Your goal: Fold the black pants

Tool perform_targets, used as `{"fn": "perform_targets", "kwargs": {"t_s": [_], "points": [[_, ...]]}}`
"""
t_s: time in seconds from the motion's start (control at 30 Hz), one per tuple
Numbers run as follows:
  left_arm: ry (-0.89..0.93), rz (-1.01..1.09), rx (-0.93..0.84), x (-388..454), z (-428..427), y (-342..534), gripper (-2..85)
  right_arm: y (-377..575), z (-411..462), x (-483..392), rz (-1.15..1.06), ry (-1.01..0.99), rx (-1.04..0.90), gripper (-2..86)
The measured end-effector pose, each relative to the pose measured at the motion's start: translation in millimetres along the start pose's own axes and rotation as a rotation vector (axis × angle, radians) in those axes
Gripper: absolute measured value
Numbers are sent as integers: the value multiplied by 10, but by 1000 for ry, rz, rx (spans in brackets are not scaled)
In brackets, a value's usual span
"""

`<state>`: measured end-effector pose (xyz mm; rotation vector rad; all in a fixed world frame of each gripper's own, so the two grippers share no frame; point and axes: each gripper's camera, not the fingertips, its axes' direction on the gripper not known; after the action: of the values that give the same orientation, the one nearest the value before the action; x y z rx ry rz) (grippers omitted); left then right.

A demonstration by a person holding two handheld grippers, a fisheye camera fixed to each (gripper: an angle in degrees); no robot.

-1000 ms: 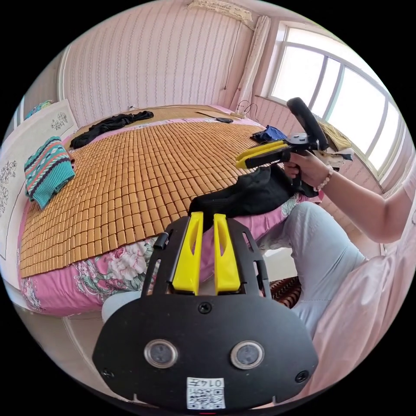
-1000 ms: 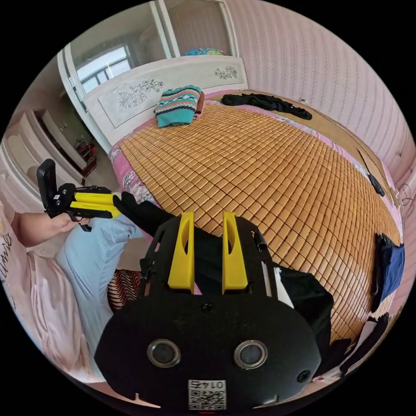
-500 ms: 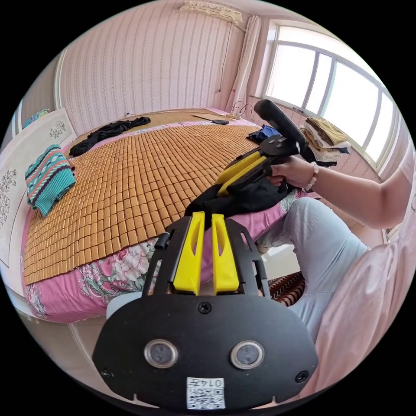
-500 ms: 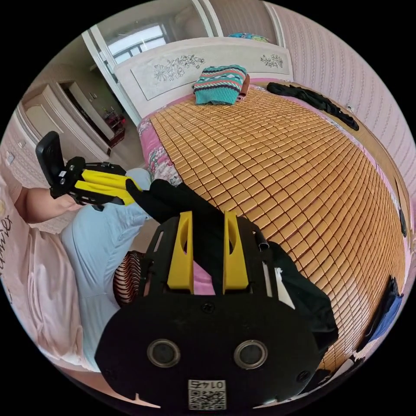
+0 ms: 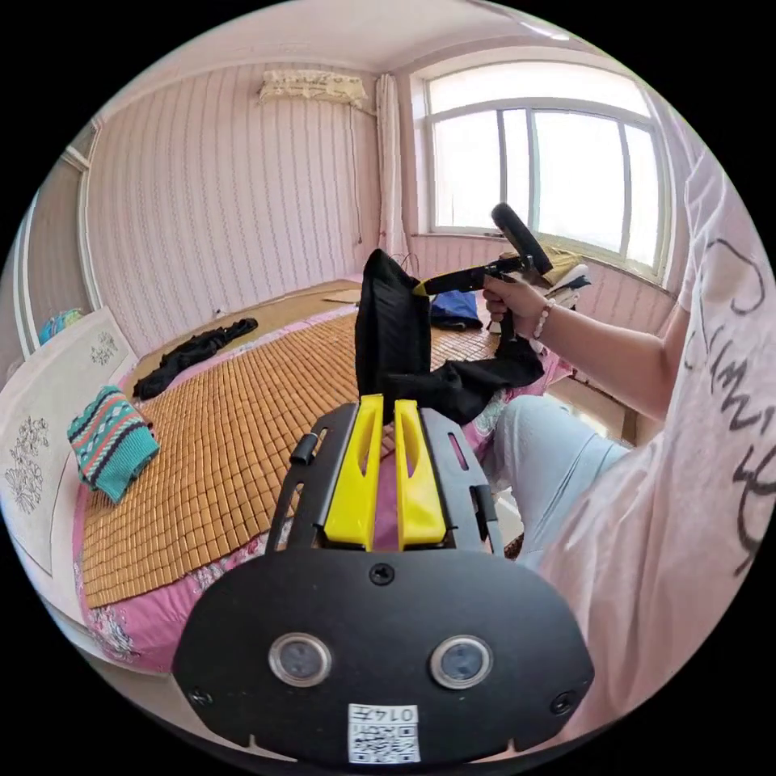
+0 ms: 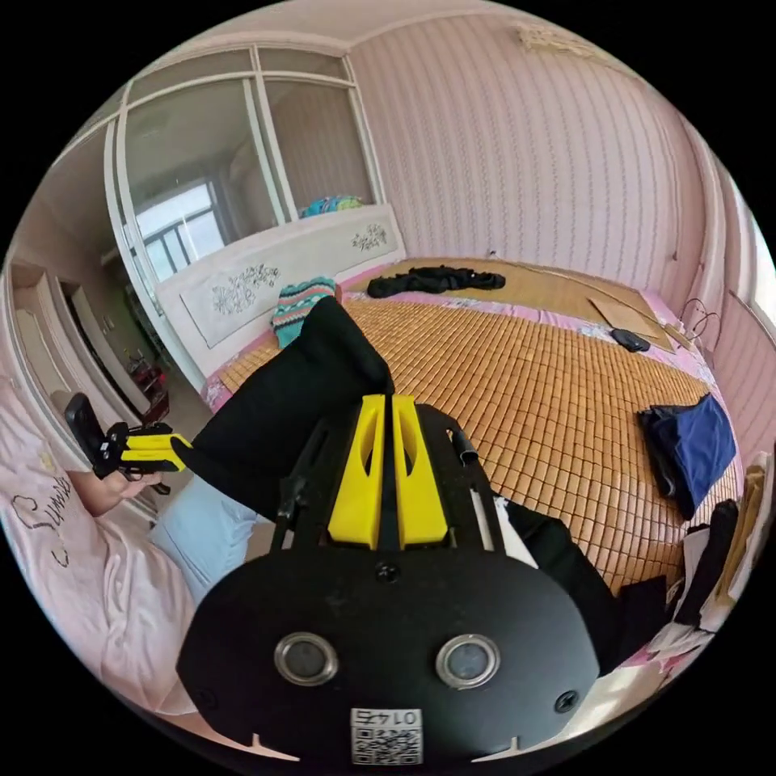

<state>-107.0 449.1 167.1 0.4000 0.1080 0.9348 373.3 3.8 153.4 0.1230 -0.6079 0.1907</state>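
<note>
Black fabric: the black pants (image 5: 394, 335) hang in the air between your two grippers, above the near edge of the bamboo mat (image 5: 234, 428); the slack end trails down onto the bed's edge beside your knee.
Handling: you should expect soft, limp cloth, light and without stiffness. It sags wherever you leave it unsupported, and judging by the drape it will not hold a crease unaided.
Where to hold: take it at an edge or corner, both layers pinched together, as now; a hold in mid-panel would let the edges droop.
Left gripper (image 5: 381, 404): your yellow jaws stand almost together, with black cloth at their tips.
Right gripper (image 6: 389, 404): jaws pressed close, a thin fold of the pants clamped between them.
Right gripper, seen from the left gripper view (image 5: 420, 288): closed on the raised top of the pants.
</note>
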Motion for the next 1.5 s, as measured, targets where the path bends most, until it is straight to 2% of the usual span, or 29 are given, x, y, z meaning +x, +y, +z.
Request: {"fn": "perform_targets", "kwargs": {"t_s": [0.1, 0.23, 0.3, 0.37, 0.43, 0.47, 0.57, 0.67, 0.73, 0.83, 0.97, 1.07, 1.27, 1.33, 1.4, 1.5], "points": [[55, 65, 183, 248, -226, -299, -1, -10, -841, 25, 41, 60, 218, -5], [205, 161, 422, 403, -365, -963, -5, -474, -2065, -22, 40, 257, 451, -5], [309, 159, 571, 350, -535, -1568, -7, -990, -2530, -80, -14, 276, 519, -5], [338, 114, 654, 223, -732, -1904, -7, -1630, -2846, -152, -74, 221, 544, -5], [275, 82, 699, 52, -931, -2051, -8, -2405, -2879, -303, -136, 134, 492, -5], [181, 69, 711, -79, -1021, -2022, -8, -2553, -2810, -352, -157, 110, 474, -5], [-23, -3, 614, -501, -966, -1609, -8, -3007, -1998, -598, -269, 142, 312, -5], [-60, -213, 393, -945, -578, -882, -7, -2986, -624, -638, -357, 114, 116, -6], [-83, -327, 265, -1122, -332, -394, -7, -2739, 583, -508, -317, 10, -45, -6], [-95, -442, 101, -1328, 11, 221, -7, -2293, 1869, -374, -207, -77, -210, -7], [-96, -556, -48, -1673, 306, 763, -7, -1825, 2899, -328, -57, -125, -382, -7], [-96, -675, -31, -2012, 295, 1032, -7, -1742, 3333, -410, -68, -136, -438, -7], [-165, -745, 139, -2762, -228, 1112, -8, -2560, 3886, -945, -253, -192, -463, -6], [-263, -740, 185, -2975, -459, 1093, -7, -2963, 4147, -1414, -349, -280, -430, -3], [-468, -773, 210, -3314, -775, 1187, -2, -3216, 4351, -1798, -385, -371, -388, 2], [-699, -911, 74, -3834, -988, 1576, 17, -3407, 4785, -2275, -397, -519, -381, 28]]}}
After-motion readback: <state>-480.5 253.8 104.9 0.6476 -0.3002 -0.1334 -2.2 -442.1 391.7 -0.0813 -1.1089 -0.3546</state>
